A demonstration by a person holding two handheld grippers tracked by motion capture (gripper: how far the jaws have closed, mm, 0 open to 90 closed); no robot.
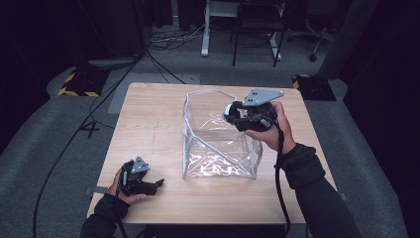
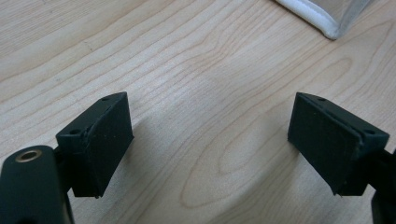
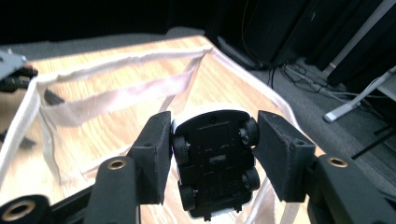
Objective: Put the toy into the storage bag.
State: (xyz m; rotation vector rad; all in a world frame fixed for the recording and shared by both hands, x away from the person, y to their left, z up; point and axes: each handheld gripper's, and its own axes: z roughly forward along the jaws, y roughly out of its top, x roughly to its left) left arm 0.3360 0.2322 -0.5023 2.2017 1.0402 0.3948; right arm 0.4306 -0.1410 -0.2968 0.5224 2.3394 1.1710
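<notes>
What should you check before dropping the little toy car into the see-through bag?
1. Right tool clamped on the small white toy car with black underside: ok, jaws press both sides.
2. Car over the clear plastic bag with white trim: ok.
3. Bag mouth open and upright: ok.
4. Bag's inside free: ok, as far as seen.
5. Left tool out of the way: ok, open, low over the light wooden table, apart from the bag.
6. Height of the drop: cannot tell.
</notes>
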